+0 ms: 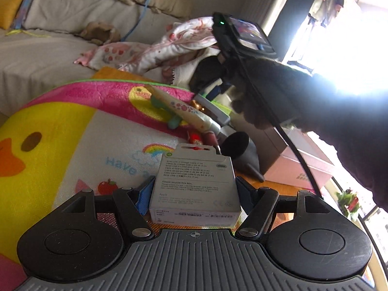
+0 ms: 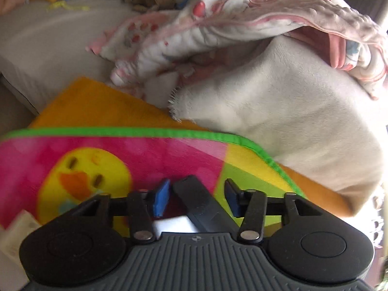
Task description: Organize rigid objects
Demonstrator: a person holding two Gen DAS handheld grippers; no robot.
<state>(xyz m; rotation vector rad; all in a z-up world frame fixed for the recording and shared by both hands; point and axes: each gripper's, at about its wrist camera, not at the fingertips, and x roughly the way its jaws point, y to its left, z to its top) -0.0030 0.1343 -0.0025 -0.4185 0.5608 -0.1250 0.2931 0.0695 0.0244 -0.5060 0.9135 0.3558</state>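
Left tool: two blue-padded fingers pinch one white box by its sides. Box stands upright, printed face toward the camera, hang tab on top, held above one duck-print blanket.

Past the box, on the blanket's far edge, a small clutter:
- one cream pen with pink dots, lying at a slant
- one teal piece under the pen, touching it
- one red item, partly hidden behind the box tab (kind unclear)
- one grey funnel, mouth toward the camera, just right of the box
- one pink-white carton, right of the funnel, on an orange surface

One dark-sleeved arm crosses the right side; its hand carries the second rig, a camera with a lit screen on top and one black cable trailing down.

Right tool: fingers drawn close together, one black bar slanting between them. Left pad sits at the bar's edge; right pad shows a gap to it (can't tell whether it is truly gripped). One white block shows beneath the bar. This tool hangs over the blanket's pink and yellow-green corner, green piping beyond.

Backdrop: one beige sofa, one cream throw, one pink-print quilt bunched on it.
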